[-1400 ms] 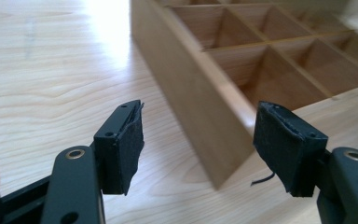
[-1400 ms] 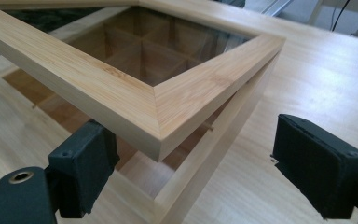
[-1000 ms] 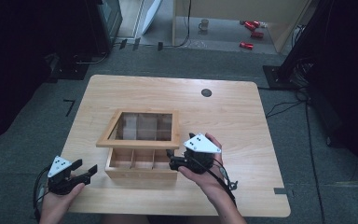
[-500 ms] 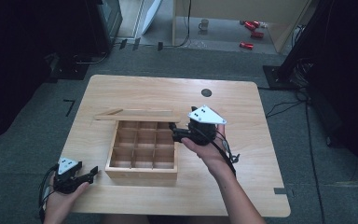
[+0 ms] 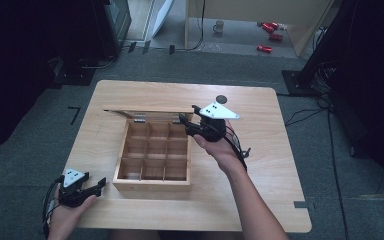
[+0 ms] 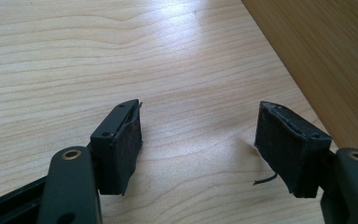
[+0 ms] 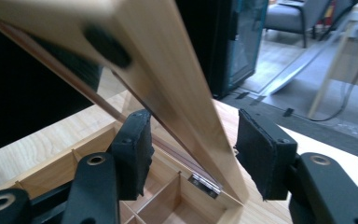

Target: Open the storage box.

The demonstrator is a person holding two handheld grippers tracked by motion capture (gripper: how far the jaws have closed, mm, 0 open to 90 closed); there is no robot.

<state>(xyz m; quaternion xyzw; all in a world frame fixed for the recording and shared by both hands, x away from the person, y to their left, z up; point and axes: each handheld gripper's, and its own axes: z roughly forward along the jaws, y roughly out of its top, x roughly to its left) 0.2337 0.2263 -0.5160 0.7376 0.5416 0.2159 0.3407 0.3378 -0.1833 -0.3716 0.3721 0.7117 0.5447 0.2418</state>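
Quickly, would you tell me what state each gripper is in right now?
Left gripper: open, empty.
Right gripper: open, just been closing around the box lid; pads not pressing.

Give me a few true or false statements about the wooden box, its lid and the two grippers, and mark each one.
1. The lid of the wooden compartment box is raised. True.
2. The box's compartments hold tea bags. False: the compartments that can be seen are empty.
3. The right gripper is at the lid's right end, and the lid's frame passes between its jaws. True.
4. The left gripper grips the front wall of the box. False: it sits near the table's front left corner, jaws apart over bare wood with nothing between them.
5. The lid lies detached on the table. False: hinges join it to the back wall.
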